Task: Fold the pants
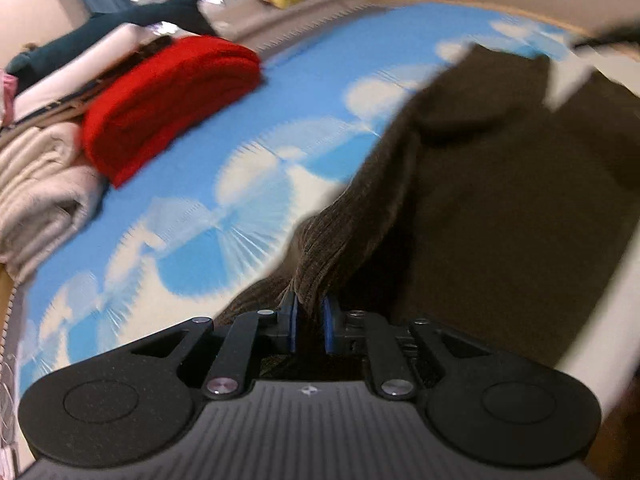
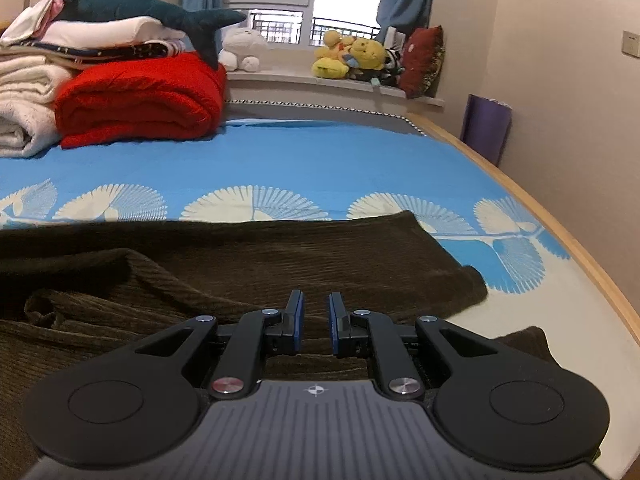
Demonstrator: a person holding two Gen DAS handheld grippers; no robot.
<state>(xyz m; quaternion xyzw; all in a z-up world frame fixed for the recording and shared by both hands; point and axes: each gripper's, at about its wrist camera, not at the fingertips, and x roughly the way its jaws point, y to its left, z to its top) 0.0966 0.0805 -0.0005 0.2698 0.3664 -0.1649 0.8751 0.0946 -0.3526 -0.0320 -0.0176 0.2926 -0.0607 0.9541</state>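
Observation:
Dark brown corduroy pants [image 2: 248,264] lie on a bed with a blue sheet [image 2: 280,152] printed with white fans. My left gripper [image 1: 311,312] is shut on a bunched edge of the pants [image 1: 480,184] and holds it lifted above the sheet; that view is blurred. My right gripper [image 2: 316,316] hovers low over the pants with its blue-padded jaws slightly apart and nothing between them. The pants' far edge lies flat, with a fold ridge at the left.
A folded red blanket [image 2: 140,100], white blankets [image 2: 24,96] and a plush shark [image 2: 140,8] are stacked at the bed's far left. Plush toys [image 2: 352,58] sit on the window sill. The bed's wooden edge [image 2: 560,240] and a wall run along the right.

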